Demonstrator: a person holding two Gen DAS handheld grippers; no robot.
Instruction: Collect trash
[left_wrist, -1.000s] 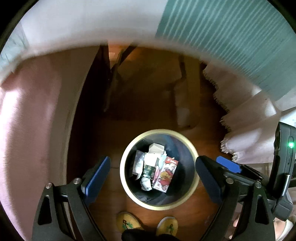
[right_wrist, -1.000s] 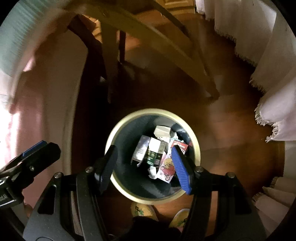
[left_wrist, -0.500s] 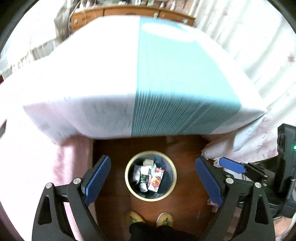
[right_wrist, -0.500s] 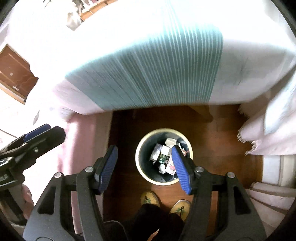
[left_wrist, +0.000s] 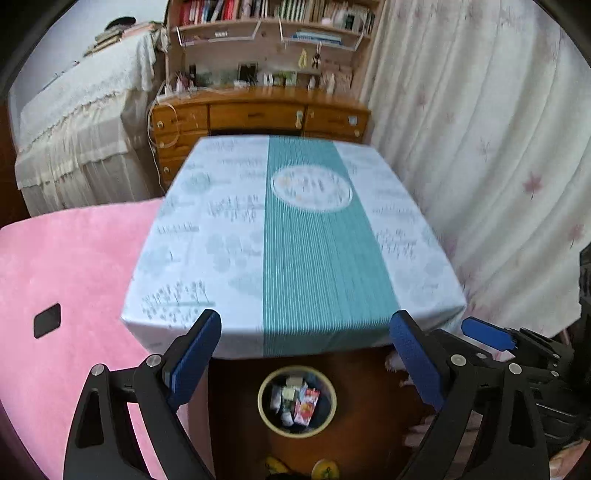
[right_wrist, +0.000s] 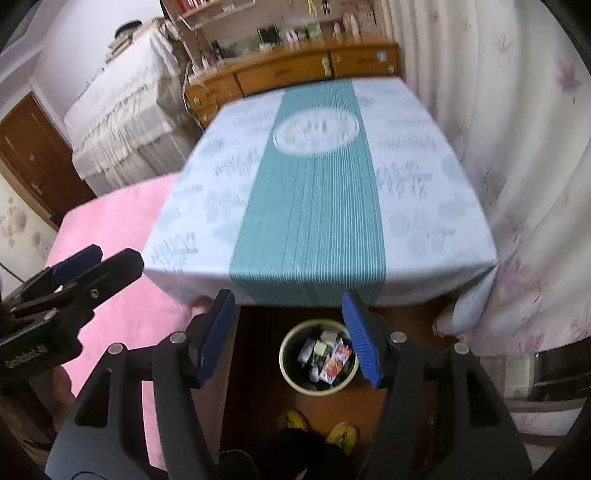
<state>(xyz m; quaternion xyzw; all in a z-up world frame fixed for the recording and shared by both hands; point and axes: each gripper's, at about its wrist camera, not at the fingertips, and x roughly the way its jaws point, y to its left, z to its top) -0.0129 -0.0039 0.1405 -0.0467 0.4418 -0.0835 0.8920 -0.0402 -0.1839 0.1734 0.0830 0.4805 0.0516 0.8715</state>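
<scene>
Grippers, left gripper (left_wrist: 306, 354) spread wide and right gripper (right_wrist: 289, 334) narrower, hang empty over the round cream-rimmed wastebasket (right_wrist: 318, 357) holding cartons on the wooden floor; any missed scrap on the blurred teal-striped tablecloth (left_wrist: 295, 236) could go uncollected

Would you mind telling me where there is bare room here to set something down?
The tablecloth top is bare from its near edge to the dresser, curtain on its right. The pink cover on its left is bare apart from one dark patch. The bin below is crowded with trash.
</scene>
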